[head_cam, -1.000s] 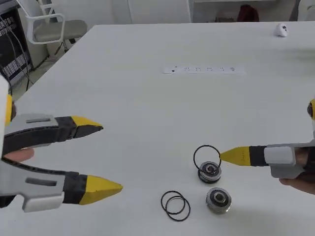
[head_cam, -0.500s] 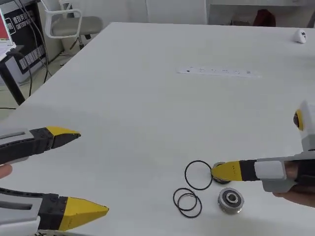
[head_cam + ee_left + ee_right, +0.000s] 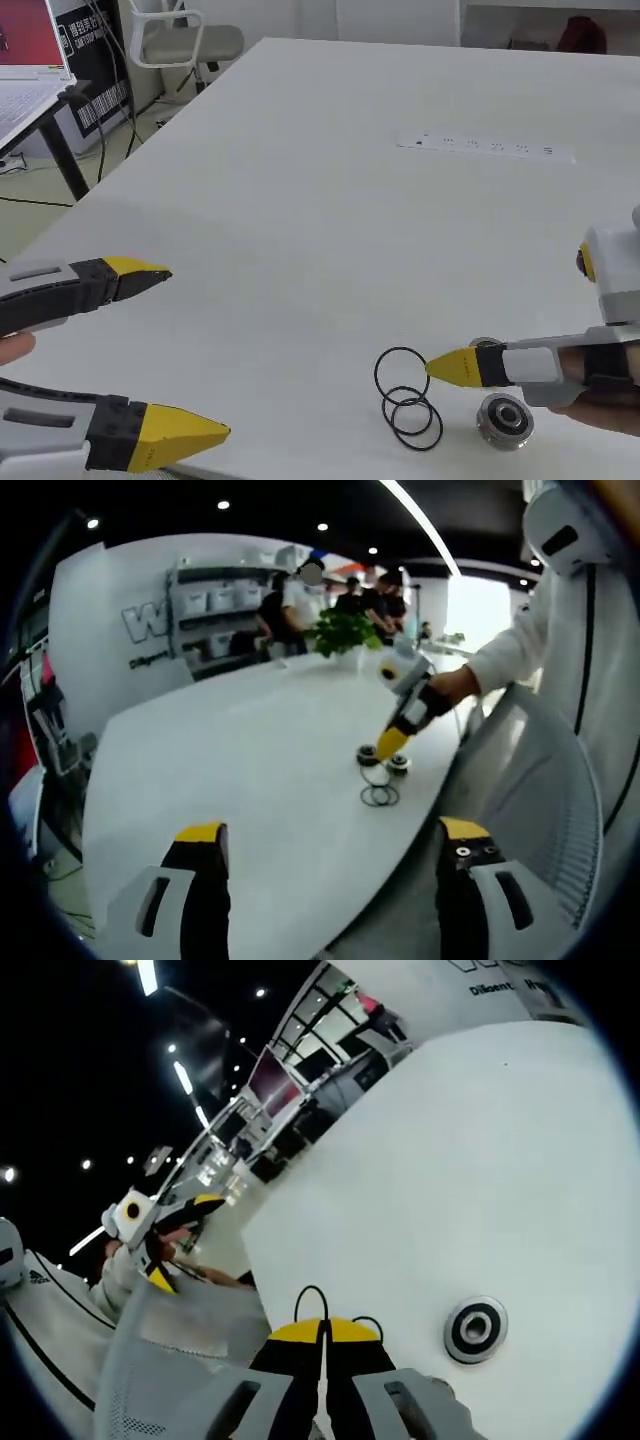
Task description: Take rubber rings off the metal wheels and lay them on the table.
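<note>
My right gripper [image 3: 432,367] reaches in from the right with its yellow jaws closed on the edge of a black rubber ring [image 3: 400,371], which lies low over the white table [image 3: 300,220]. Just in front of it, two more rings [image 3: 412,414] lie overlapping on the table. One bare metal wheel [image 3: 505,418] lies flat near the front edge, and a second wheel [image 3: 485,345] peeks out behind the right gripper. My left gripper [image 3: 195,352] hovers wide open at the left, far from them. The right gripper view has the shut tips [image 3: 322,1328], a ring arc above them and a wheel [image 3: 475,1328].
A white power strip [image 3: 485,148] lies across the far middle of the table. A desk with a laptop [image 3: 25,95] and an office chair [image 3: 190,40] stand beyond the table's left edge. Several people stand in the background of the left gripper view.
My right gripper has carried the ring off above the wheel, leftward and down to the table beside the two lying rings. The head camera shifted; the left gripper stays open.
</note>
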A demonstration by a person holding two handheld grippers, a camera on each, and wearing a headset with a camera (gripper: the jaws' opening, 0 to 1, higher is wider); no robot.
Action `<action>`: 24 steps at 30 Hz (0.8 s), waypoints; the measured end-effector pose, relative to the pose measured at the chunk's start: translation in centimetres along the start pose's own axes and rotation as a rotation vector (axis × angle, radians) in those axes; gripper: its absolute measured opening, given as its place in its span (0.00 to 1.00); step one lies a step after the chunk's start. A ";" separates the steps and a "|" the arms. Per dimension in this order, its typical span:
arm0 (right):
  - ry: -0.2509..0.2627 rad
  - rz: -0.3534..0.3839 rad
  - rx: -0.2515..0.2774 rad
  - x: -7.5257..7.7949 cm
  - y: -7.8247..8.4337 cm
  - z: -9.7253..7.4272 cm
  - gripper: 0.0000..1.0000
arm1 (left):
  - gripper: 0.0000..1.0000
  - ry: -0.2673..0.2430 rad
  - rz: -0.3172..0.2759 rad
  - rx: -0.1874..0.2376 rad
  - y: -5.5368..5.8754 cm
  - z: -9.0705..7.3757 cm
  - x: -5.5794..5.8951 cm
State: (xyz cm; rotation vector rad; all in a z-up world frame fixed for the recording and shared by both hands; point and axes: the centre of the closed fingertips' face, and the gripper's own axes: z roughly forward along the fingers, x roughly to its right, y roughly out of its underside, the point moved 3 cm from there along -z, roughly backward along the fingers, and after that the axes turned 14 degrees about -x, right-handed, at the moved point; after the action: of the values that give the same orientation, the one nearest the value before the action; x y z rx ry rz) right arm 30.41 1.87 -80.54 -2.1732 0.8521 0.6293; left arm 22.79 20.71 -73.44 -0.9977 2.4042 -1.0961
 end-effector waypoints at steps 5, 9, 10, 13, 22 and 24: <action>0.027 0.008 -0.043 1.0 0.3 0.9 0.00 | 0.86 -0.005 -0.017 -0.011 0.6 0.0 -0.3; 0.042 0.004 -0.068 1.7 0.6 1.4 0.00 | 0.85 -0.012 -0.042 -0.025 0.9 0.4 -0.6; 0.044 0.003 -0.070 1.8 0.6 1.4 0.00 | 0.85 -0.012 -0.043 -0.024 0.8 0.4 -0.6; 0.048 0.003 -0.080 2.0 0.5 1.5 0.00 | 0.85 -0.007 -0.042 -0.023 0.7 0.5 -0.4; 0.073 -0.013 -0.102 2.5 1.0 1.8 0.00 | 0.83 -0.021 -0.046 -0.023 0.6 0.3 -0.7; 0.079 -0.018 -0.106 2.7 1.1 1.8 0.00 | 0.83 -0.023 -0.047 -0.023 0.6 0.3 -0.7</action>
State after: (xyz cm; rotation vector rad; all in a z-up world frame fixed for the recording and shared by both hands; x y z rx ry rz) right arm 31.09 1.64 -83.84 -2.3122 0.8570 0.5957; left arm 23.17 21.30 -74.06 -1.0735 2.3916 -1.0686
